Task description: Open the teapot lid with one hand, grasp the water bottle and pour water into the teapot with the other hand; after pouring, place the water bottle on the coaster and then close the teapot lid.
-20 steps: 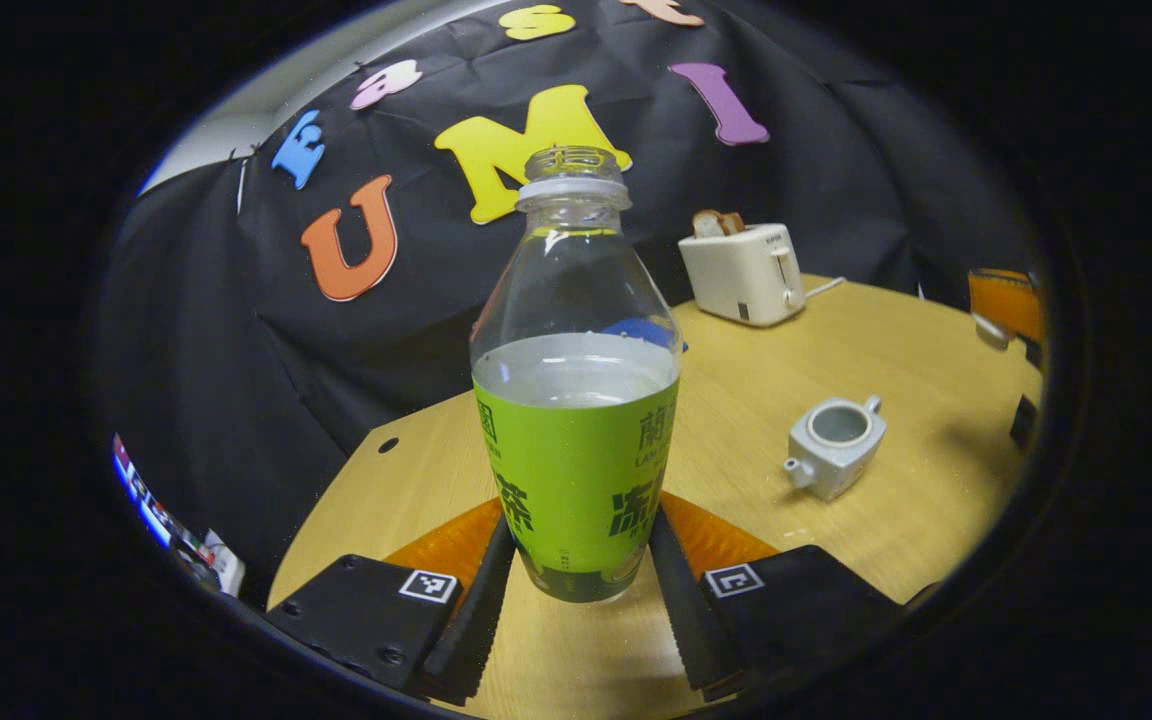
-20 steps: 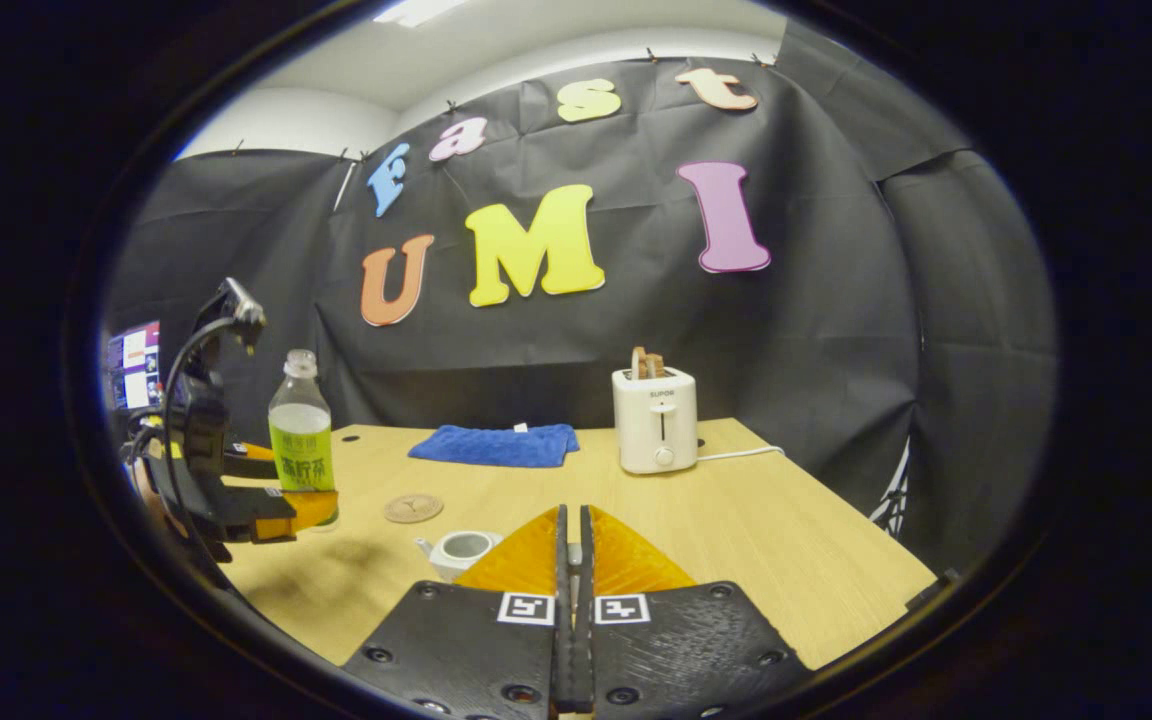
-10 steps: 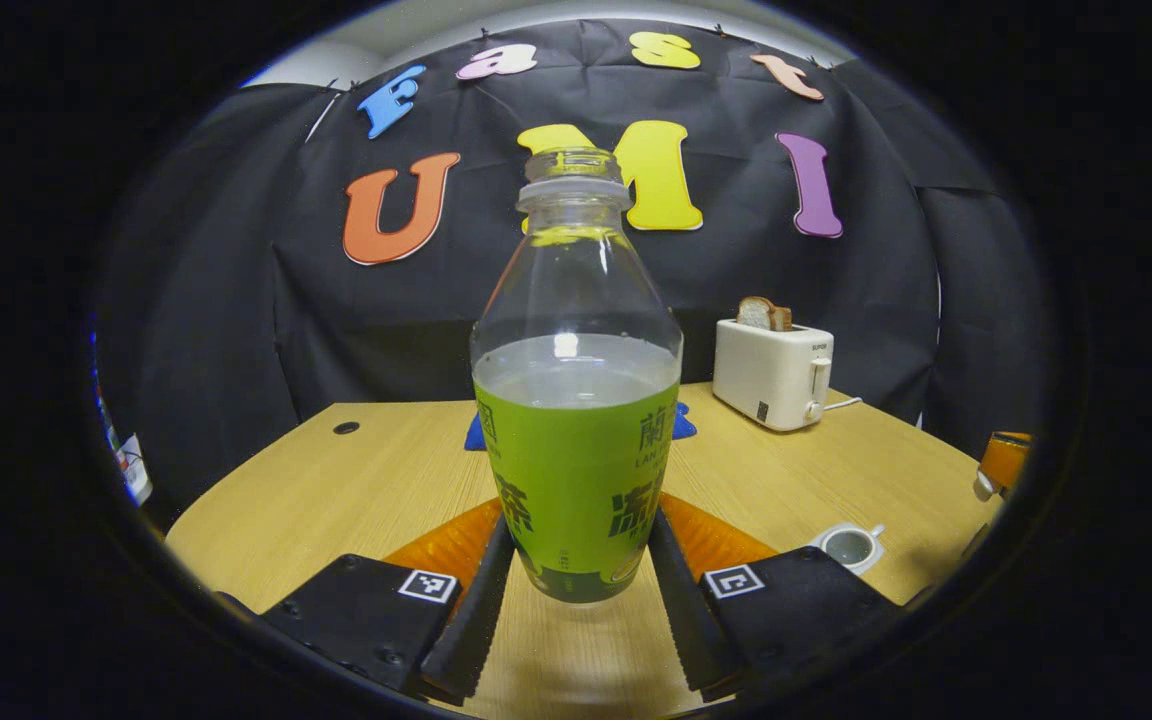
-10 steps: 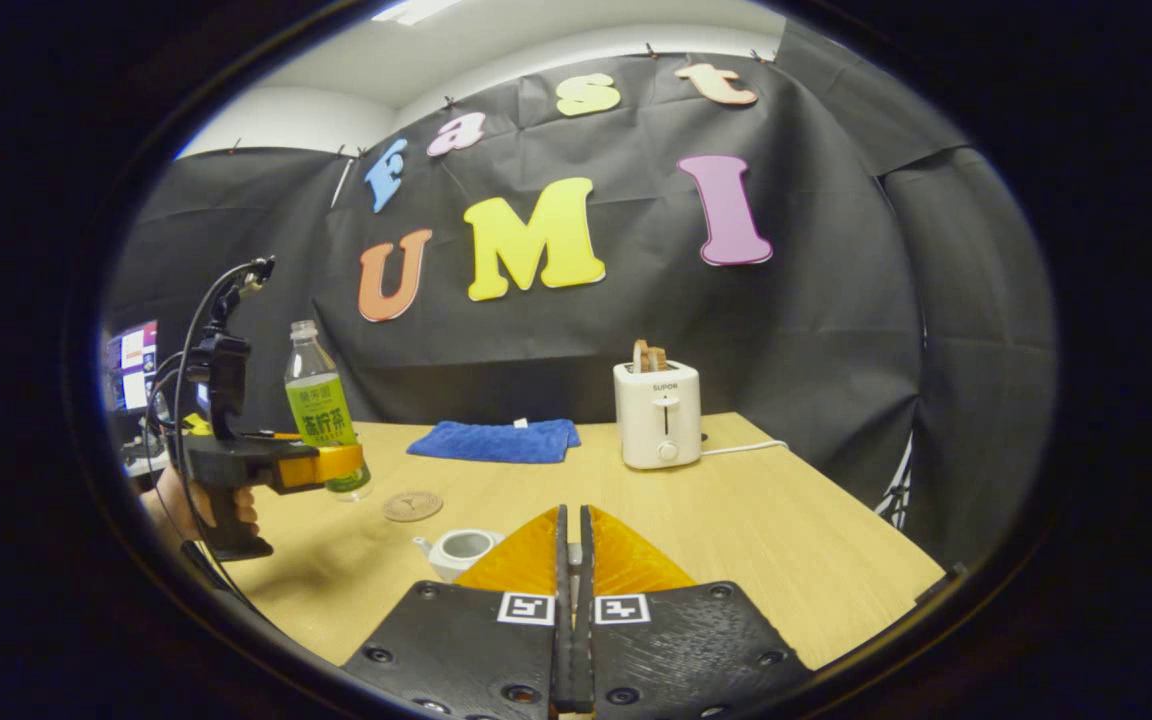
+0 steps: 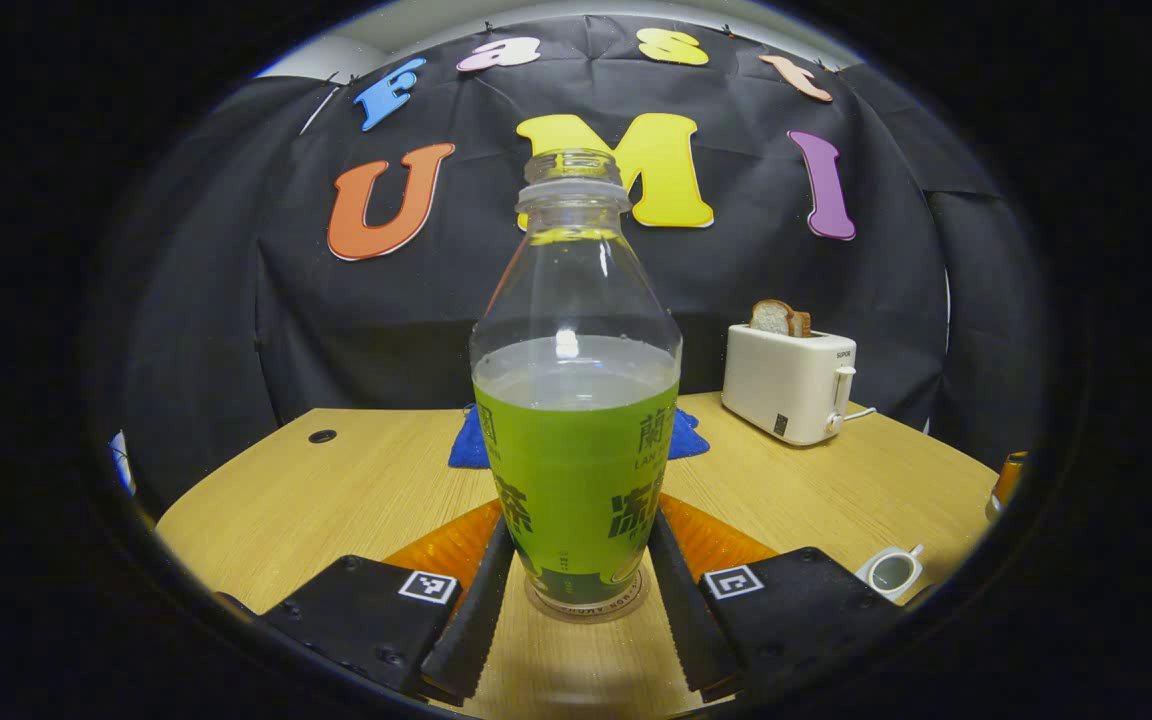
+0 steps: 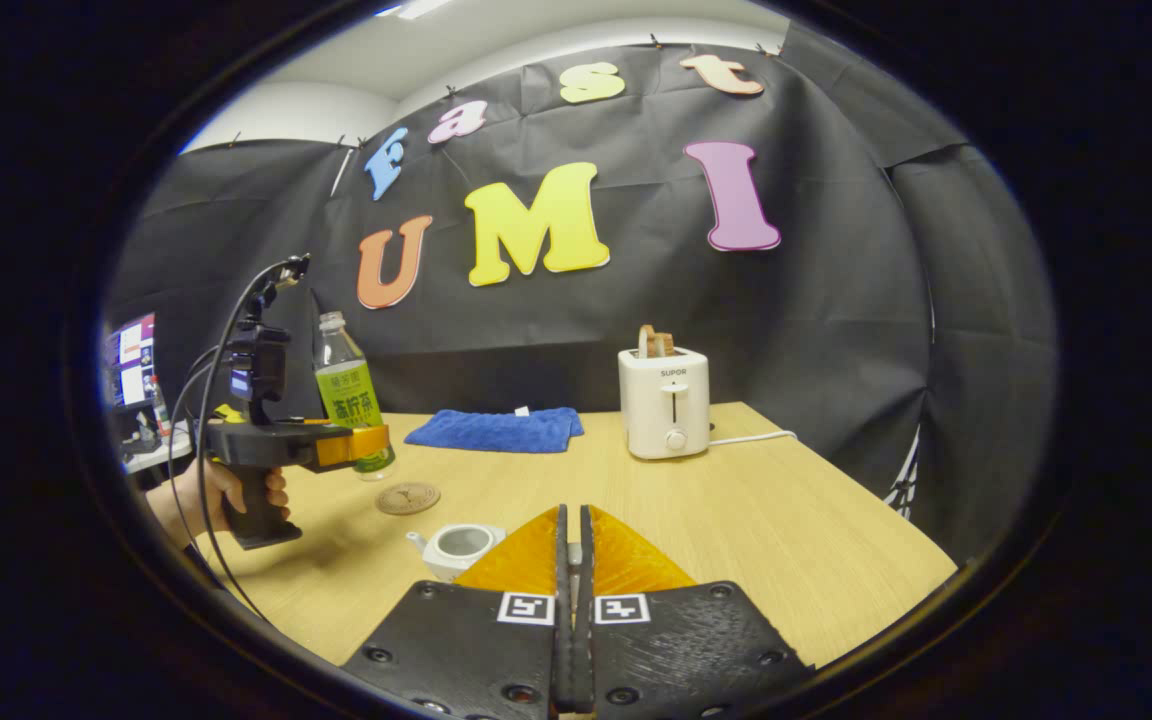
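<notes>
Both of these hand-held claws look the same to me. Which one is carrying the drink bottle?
The left gripper: its two fingers clamp the clear plastic, green-labelled water bottle above the round brown coaster. The right gripper is pinched shut, no bottle in it.

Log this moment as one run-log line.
phase: bottle to coaster | left gripper: shut on water bottle, above coaster | right gripper: shut, holding something small | teapot: open

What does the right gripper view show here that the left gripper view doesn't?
Right gripper view: the hand holding the left gripper, a monitor behind it, and the right gripper, closed. Left gripper view: the hole in the table and the left gripper's fingers pressing the bottle. Both: bottle, open teapot, toaster, blue cloth, coaster.
</notes>
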Tool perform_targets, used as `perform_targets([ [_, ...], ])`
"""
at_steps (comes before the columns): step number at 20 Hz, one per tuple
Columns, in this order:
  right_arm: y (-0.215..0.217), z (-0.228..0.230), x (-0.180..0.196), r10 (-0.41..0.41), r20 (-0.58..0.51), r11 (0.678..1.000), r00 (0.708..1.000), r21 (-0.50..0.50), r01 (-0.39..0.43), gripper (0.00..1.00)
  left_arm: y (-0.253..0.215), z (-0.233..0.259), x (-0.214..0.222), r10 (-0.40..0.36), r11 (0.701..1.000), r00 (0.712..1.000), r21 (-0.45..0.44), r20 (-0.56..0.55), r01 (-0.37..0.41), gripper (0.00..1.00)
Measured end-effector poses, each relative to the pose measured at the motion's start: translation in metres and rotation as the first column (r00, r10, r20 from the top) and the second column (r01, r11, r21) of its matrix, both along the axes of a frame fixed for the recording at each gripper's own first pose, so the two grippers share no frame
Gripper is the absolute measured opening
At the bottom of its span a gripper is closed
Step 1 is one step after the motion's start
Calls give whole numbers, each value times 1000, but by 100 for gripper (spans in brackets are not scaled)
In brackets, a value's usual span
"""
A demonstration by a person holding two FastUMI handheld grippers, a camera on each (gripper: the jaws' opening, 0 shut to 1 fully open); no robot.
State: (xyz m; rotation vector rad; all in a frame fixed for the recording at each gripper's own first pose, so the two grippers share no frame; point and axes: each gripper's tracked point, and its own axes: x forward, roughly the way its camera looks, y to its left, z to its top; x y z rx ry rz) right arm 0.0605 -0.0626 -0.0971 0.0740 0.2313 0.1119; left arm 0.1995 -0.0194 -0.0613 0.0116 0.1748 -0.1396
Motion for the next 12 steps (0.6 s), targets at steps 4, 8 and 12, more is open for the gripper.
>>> perform_targets([
  [4,-3,-2,0,-7,-6,1000,1000,-7,7,0,-1,-8,18,-12,1000,1000,-10,-9,12,75],
  [8,-5,-7,3,-19,-18,1000,1000,-8,19,0,-4,-24,28,-20,1000,999,-11,-37,19,75],
  [12,-4,-13,5,-20,-32,1000,999,-9,20,0,-3,-35,31,-22,1000,997,-15,-70,21,75],
])
